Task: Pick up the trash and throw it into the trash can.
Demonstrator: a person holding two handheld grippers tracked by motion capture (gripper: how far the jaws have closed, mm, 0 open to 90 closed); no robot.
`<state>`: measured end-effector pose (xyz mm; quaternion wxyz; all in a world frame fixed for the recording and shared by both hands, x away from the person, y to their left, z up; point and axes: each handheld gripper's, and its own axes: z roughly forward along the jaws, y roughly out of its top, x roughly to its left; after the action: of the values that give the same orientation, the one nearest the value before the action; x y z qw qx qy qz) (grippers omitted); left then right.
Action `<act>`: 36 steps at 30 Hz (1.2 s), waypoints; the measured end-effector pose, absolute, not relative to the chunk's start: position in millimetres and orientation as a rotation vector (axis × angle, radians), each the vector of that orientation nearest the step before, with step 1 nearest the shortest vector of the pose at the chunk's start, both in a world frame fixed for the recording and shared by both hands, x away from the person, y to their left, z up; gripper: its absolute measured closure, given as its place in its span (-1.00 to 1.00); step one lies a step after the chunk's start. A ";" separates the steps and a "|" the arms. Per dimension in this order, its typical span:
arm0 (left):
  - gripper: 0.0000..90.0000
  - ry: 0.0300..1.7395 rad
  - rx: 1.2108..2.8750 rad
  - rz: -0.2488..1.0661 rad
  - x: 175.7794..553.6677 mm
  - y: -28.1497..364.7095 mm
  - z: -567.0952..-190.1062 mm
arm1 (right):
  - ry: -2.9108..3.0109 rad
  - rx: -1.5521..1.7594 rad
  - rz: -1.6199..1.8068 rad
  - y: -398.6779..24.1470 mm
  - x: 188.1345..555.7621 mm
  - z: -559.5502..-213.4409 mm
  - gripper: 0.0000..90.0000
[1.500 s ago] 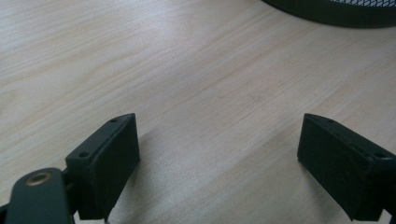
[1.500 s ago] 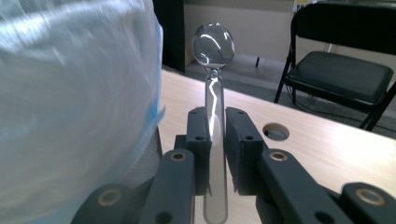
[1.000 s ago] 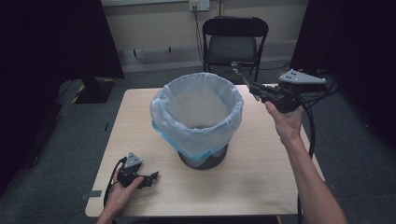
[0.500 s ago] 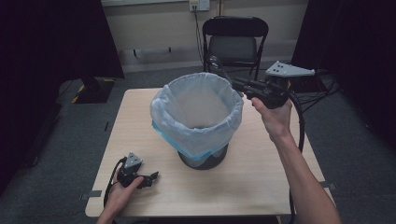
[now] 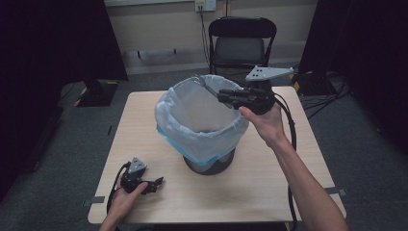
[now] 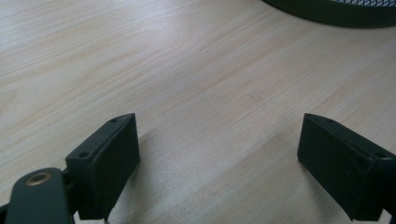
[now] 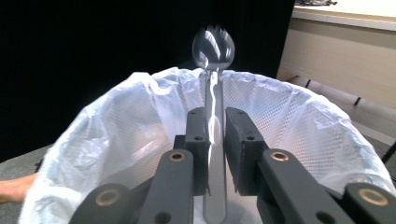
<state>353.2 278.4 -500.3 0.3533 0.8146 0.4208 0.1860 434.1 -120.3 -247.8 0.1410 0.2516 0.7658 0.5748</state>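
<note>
The right gripper [image 7: 215, 135] was clamped on a metal spork [image 7: 214, 46], its two black jaws pressed against the handle with the pronged bowl sticking out well beyond them. In the high view that gripper [image 5: 222, 95] was held over the open mouth of a bin [image 5: 210, 163], the spork [image 5: 202, 85] reaching from its jaws across toward the far rim. Directly below and around it lay the white bag [image 7: 116, 126] lining the bin — its edge folded over the rim, the mesh wall showing through the plastic.

The left gripper [image 5: 158, 182] rested on the wooden table [image 5: 288, 178], well apart from the right one and nearer the person, just beside the bin's base. Its jaws stood wide apart with nothing but bare tabletop [image 6: 196, 84] between them — the dark foot of the bin [image 6: 336, 11] lay ahead of them. Beyond the table stood a folding chair [image 5: 242, 45].
</note>
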 end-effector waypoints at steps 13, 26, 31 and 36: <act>-0.73 1.089 2.107 0.481 353.2 278.4 -500.3 | 2.148 0.810 1.637 -128.7 441.8 -251.2 0.10; -0.73 1.089 2.106 0.480 353.1 278.3 -500.3 | 2.019 0.908 1.587 -154.0 450.4 -257.2 -0.07; -0.73 1.089 2.106 0.479 353.2 278.4 -500.3 | 1.996 0.950 1.556 -164.9 451.1 -259.5 -0.05; -0.73 1.089 2.106 0.480 353.2 278.4 -500.3 | 1.952 1.009 1.513 -182.9 449.8 -265.4 -0.03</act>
<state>353.2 278.4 -500.3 0.3535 0.8145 0.4211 0.1854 449.8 -182.9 -265.4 0.2347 0.3677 0.7113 0.5512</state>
